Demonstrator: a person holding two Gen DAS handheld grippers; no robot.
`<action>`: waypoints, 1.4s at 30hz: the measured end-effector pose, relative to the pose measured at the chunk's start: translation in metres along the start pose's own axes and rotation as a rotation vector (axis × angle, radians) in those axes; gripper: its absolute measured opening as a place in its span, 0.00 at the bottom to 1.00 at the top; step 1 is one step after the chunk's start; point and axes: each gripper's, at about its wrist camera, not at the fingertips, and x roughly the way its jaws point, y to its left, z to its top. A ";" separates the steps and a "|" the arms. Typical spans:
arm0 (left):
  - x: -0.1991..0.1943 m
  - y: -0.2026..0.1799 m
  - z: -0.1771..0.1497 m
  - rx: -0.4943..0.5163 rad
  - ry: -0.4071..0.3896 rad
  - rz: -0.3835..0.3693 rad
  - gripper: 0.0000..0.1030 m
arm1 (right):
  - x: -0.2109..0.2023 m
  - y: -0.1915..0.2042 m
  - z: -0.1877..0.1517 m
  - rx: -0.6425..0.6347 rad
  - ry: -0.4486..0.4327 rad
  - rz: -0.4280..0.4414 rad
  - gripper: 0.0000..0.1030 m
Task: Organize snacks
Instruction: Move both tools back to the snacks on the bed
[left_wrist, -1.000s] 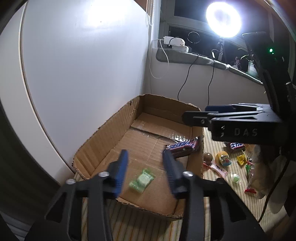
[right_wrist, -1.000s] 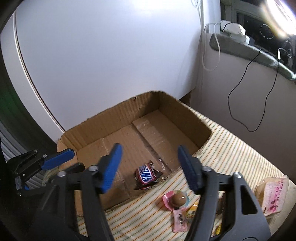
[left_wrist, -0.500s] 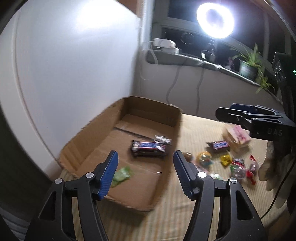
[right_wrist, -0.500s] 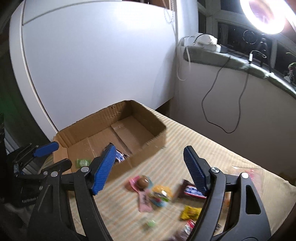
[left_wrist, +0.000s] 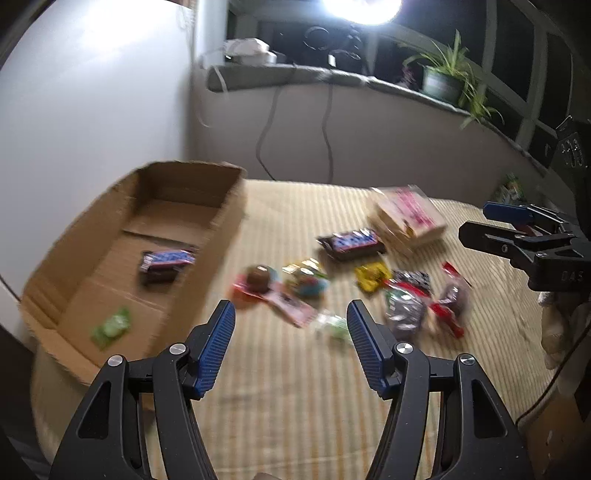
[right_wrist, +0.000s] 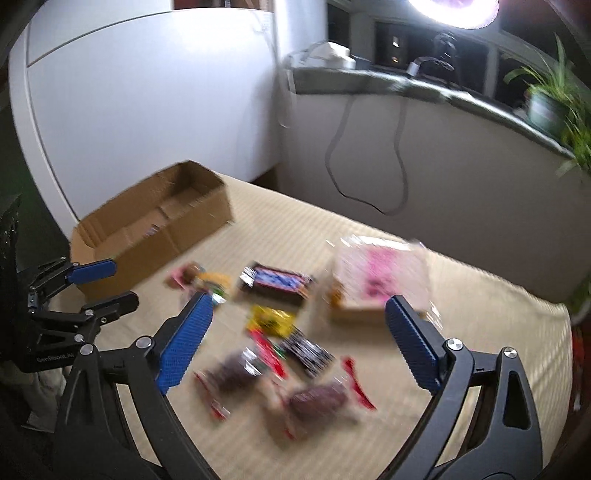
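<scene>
The cardboard box (left_wrist: 122, 236) sits at the left of the striped bench (left_wrist: 295, 369); a chocolate bar (left_wrist: 166, 260) and a green candy (left_wrist: 110, 326) are seen inside it only from the left wrist. Right of the box, the loose snack pile (left_wrist: 351, 280) lies ahead of the empty left gripper (left_wrist: 291, 347), jaws spread wide. The right gripper (right_wrist: 295, 343), jaws also wide and empty, hovers above the pile.
</scene>
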 end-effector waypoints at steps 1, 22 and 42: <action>0.002 -0.005 -0.001 0.004 0.009 -0.009 0.61 | -0.001 -0.006 -0.005 0.008 0.008 -0.003 0.94; 0.042 -0.058 -0.009 0.047 0.126 -0.177 0.61 | 0.022 -0.037 -0.062 0.124 0.169 0.068 0.90; 0.053 -0.067 -0.008 0.041 0.144 -0.254 0.30 | 0.048 -0.042 -0.065 0.185 0.247 0.136 0.80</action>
